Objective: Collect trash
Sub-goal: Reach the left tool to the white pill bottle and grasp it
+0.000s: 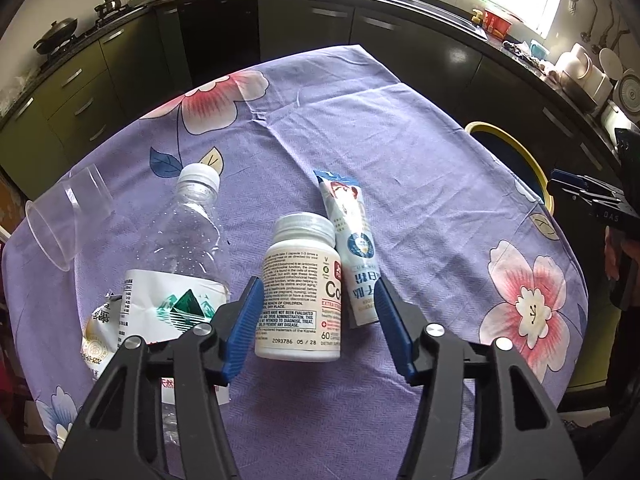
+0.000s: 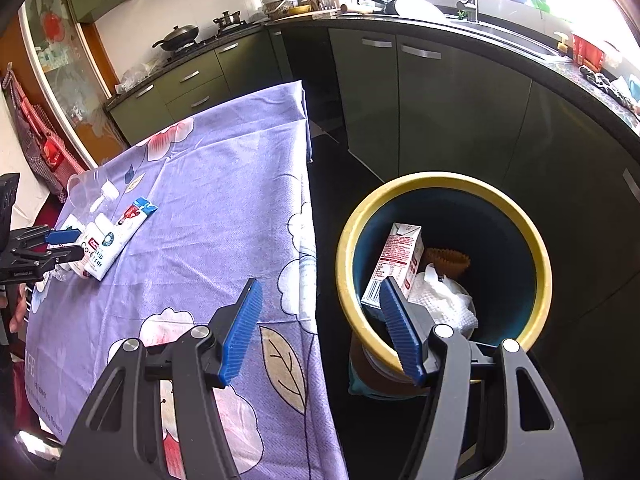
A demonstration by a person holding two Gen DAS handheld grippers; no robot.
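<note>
Closest to me, my left gripper points down at the table with its blue pads set either side of the white pill bottle, which lies on its side. The left pad looks to be touching the label, but the right pad stands clear, so nothing is pinched. No earlier view is given, so I say only that. Just right of the bottle, touching it, lies a white and blue tube. To the left a clear plastic water bottle lies with its white cap pointing away, a crumpled wrapper beside its base and a clear plastic cup tipped over near the table's left edge.

My right gripper hangs spread and empty over the table's edge, its right pad above the yellow rim of the bin. In the bin sit a milk carton, white crumpled paper and something brown.

The purple flowered tablecloth is creased and covers the whole top. Beyond it dark green cabinets run under a black counter, with a wok on the stove, a dish rack, a sink tap and a bright window.
</note>
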